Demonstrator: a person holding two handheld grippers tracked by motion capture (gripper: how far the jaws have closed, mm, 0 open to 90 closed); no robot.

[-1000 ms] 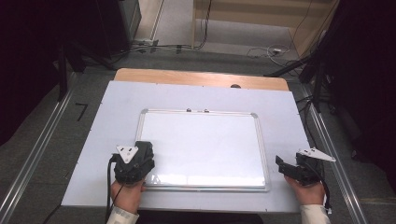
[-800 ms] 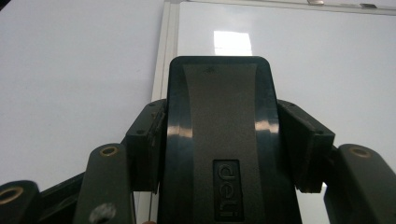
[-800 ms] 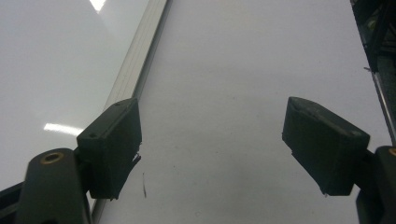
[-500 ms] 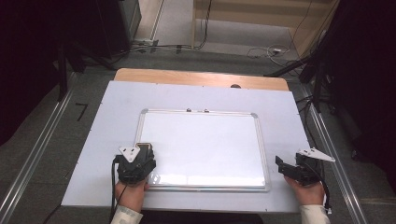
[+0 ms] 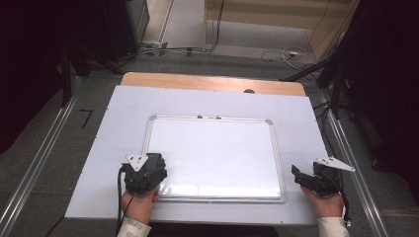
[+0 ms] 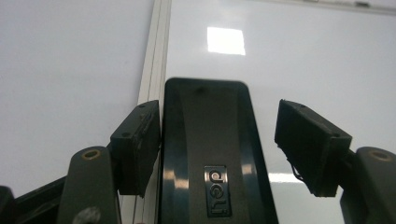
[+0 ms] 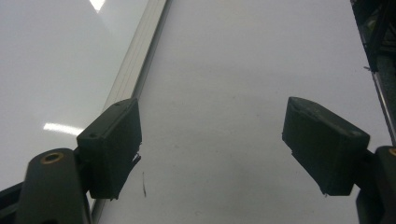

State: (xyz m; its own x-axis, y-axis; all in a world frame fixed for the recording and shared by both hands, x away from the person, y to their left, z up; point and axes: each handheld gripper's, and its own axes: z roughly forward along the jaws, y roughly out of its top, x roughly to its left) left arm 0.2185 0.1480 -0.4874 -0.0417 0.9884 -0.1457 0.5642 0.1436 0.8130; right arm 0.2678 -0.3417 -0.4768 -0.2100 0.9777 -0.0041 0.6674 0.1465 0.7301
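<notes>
Left hand-held gripper [image 5: 144, 174] shifted rightward onto whiteboard [image 5: 217, 148] corner; jaws parted around black eraser [image 6: 210, 154], not yet clamped. Right hand-held gripper [image 5: 316, 178] unmoved, released, empty. Pickup judged imminent.

You sit in lab or recording studio, not home. White-covered wooden table [image 5: 207, 101] stands on grey carpet floor [image 5: 59, 148], flanked by long aluminium floor rails [image 5: 37, 168]. Black stand legs [image 5: 69, 64] and loose cables [image 5: 276, 53] crowd dark surroundings. Silver-framed blank whiteboard [image 5: 212, 153] lies flat before you.
</notes>
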